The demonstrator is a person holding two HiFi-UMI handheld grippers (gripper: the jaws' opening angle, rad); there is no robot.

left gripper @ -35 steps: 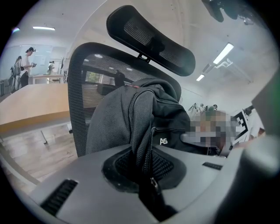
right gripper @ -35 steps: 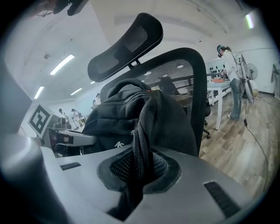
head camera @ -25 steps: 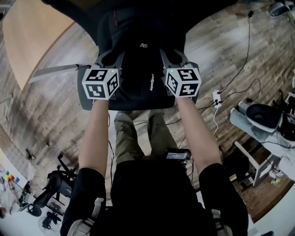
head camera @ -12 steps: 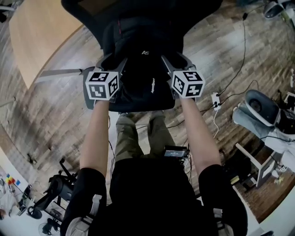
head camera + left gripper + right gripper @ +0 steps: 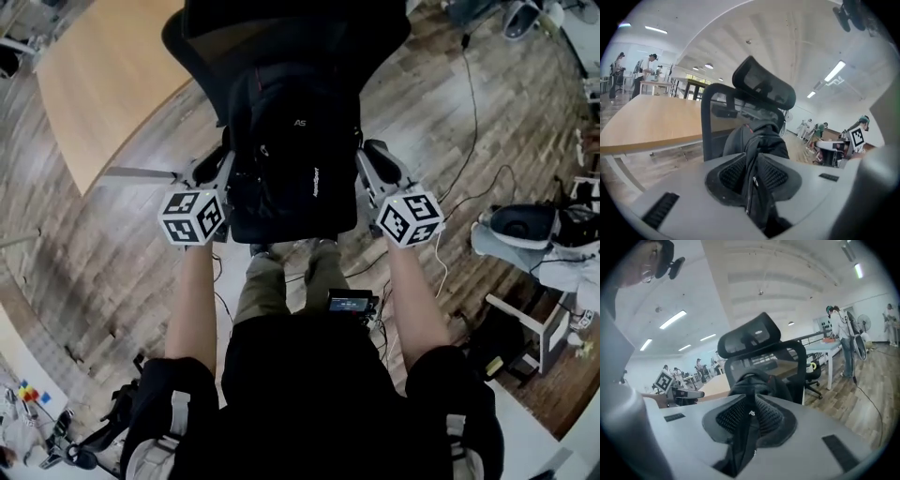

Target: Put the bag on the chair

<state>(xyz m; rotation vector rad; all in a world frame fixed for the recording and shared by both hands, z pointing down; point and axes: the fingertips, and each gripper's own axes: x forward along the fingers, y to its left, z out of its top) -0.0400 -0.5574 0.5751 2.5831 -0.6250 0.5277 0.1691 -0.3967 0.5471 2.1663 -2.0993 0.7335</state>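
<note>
Left of our left gripper (image 5: 220,165) spreads the pale curved wooden table (image 5: 103,84). Ahead of both tools stands the black mesh office chair (image 5: 375,37). The black fabric backpack (image 5: 295,150) sits between them against its backrest. The left and right gripper (image 5: 369,161) each pinch the bag's side fabric.

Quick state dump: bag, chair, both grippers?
Bag: upright in front of the chair's backrest, gripped on both sides; contact with the seat can't be seen.
Chair: upright, backrest behind the bag.
Left gripper: shut on bag fabric by a zipper.
Right gripper: shut on bag fabric.
</note>
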